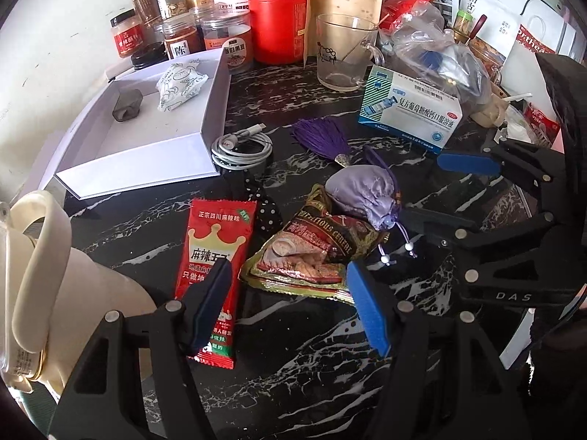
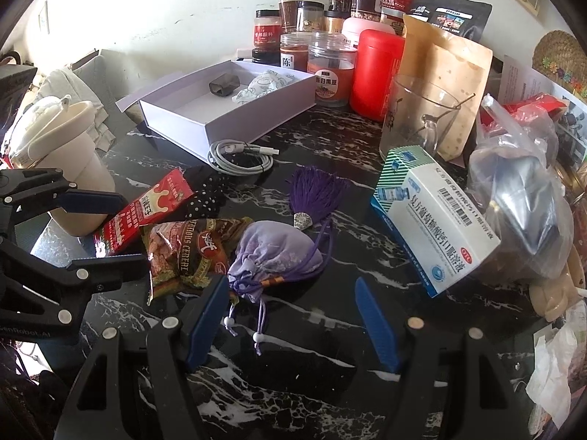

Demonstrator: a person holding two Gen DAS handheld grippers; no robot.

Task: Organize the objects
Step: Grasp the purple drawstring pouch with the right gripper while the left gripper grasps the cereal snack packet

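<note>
On the black marble table lie a red snack packet, a brown cereal packet and a lilac drawstring pouch that rests partly on the cereal packet. My left gripper hangs open just above the two packets, nothing between its pads. My right gripper is open too, near the pouch, whose cords trail between its fingers. An open white box at the back left holds a grey piece and a white wrapped packet. A coiled white cable and a purple tassel lie mid-table.
A cream lidded cup stands at the left edge beside my left gripper. A blue-and-white medicine box, a glass mug, a plastic bag, a red canister and several jars crowd the back and right. A black polka-dot cloth lies behind the packets.
</note>
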